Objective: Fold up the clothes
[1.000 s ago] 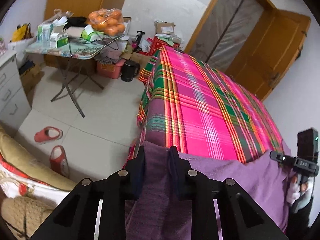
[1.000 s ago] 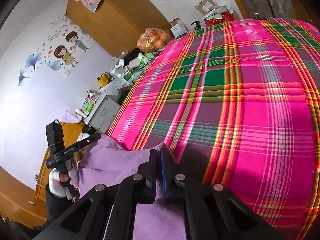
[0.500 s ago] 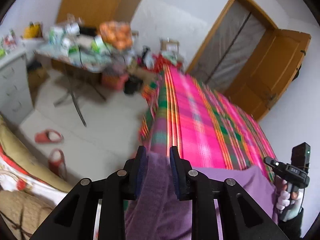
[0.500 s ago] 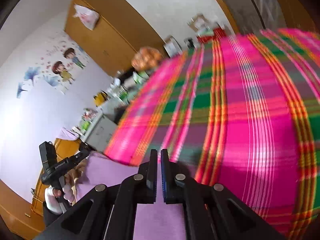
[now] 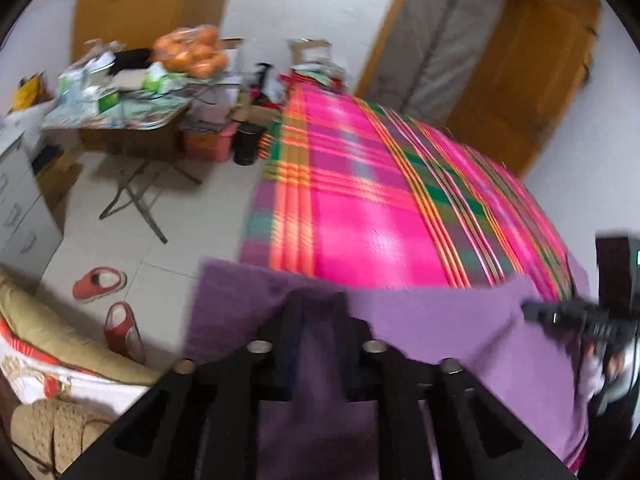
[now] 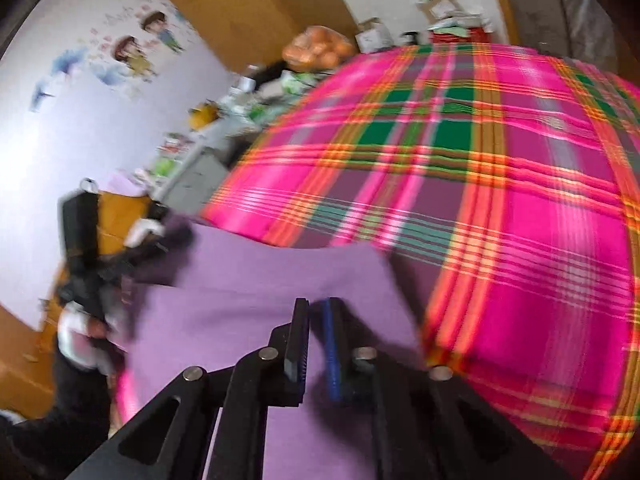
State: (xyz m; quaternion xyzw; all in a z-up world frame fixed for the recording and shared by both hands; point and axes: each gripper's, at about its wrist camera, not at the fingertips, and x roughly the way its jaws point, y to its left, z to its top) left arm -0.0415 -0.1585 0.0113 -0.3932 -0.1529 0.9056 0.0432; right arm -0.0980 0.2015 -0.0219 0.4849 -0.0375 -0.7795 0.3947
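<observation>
Fingers (image 5: 289,336) of the left gripper (image 5: 317,300) are clamping a fold of the purple garment (image 5: 440,320), and the right gripper (image 6: 318,304) is pinching its other edge, as the cloth is hanging over the near end of a bed under a pink plaid blanket (image 6: 500,208). Only the left view is showing the folding table (image 5: 120,120) with a bag of oranges (image 5: 192,52), red slippers (image 5: 100,278) and a wooden door (image 5: 532,76); only the right is showing cartoon wall stickers (image 6: 132,52).
</observation>
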